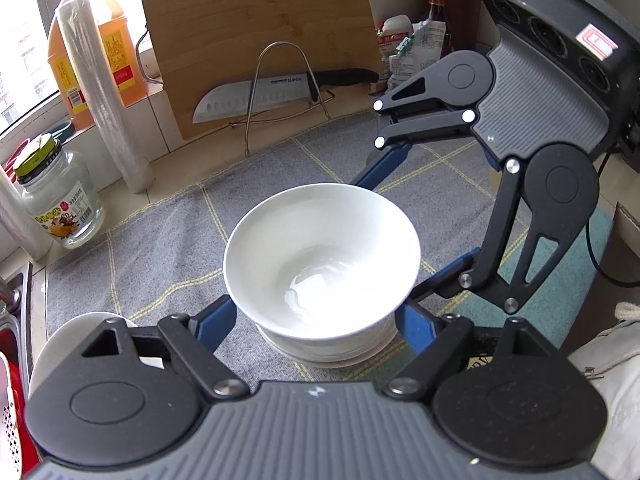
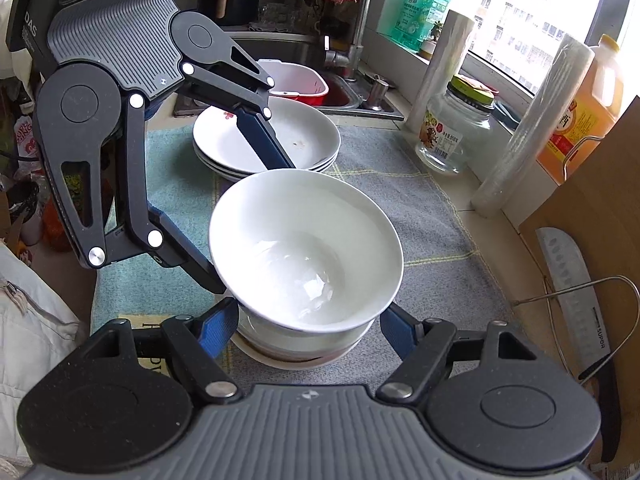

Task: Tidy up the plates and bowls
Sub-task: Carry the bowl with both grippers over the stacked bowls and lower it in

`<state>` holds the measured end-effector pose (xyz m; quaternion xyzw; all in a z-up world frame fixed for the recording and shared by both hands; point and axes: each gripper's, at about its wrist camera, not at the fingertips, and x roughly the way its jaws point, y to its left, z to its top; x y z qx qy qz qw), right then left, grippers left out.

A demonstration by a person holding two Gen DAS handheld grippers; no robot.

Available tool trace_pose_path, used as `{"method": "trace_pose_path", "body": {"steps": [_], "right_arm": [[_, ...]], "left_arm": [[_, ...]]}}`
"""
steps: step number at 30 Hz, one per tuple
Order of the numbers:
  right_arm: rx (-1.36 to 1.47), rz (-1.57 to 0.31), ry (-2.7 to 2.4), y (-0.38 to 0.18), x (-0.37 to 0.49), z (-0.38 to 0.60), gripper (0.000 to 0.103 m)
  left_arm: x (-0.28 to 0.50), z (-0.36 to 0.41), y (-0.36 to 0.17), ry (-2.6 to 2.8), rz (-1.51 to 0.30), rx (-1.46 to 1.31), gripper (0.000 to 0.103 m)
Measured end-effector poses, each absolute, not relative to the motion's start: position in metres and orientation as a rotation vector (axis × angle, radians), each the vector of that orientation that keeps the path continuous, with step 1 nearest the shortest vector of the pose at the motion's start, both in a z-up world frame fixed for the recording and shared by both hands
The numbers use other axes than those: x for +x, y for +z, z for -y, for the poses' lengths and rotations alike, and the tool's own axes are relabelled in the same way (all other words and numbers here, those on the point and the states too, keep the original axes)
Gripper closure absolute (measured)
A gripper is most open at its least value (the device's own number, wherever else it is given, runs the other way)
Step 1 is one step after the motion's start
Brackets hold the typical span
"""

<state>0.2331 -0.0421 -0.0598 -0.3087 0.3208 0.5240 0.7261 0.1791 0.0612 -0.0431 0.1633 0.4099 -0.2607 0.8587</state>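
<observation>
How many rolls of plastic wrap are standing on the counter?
2. One roll stands between the glass jar and the orange oil jug; the other roll stands behind the jar, nearer the sink. More may be hidden.

Lower bowls (image 2: 304,344): mostly hidden under the top bowl (image 2: 304,240); their number is not clear.
Fingertips of both grippers: covered by the bowl's sides; contact cannot be seen.
Plate stack (image 1: 60,344): cut off behind the left gripper's body.
Jar label (image 1: 68,216): too small to read.
</observation>
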Motion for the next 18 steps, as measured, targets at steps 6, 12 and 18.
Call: {"method": "trace_pose_path", "body": {"steps": [6,12,18], "right_arm": [[-0.657,-0.734,1.158,-0.063,0.235,0.044,0.021],[-0.628,-0.764,1.164,-0.065,0.238,0.044,0.021],[-0.621,-0.773,1.164,-0.065,0.238,0.044,0.021]], "left_arm": [[0.184,-0.063,-0.047,-0.560,-0.876,0.329,0.017],[0.188,-0.063,-0.050,-0.566,-0.888,0.323,0.017],[0.190,-0.063,-0.051,-0.573,-0.895,0.322,0.017]]}}
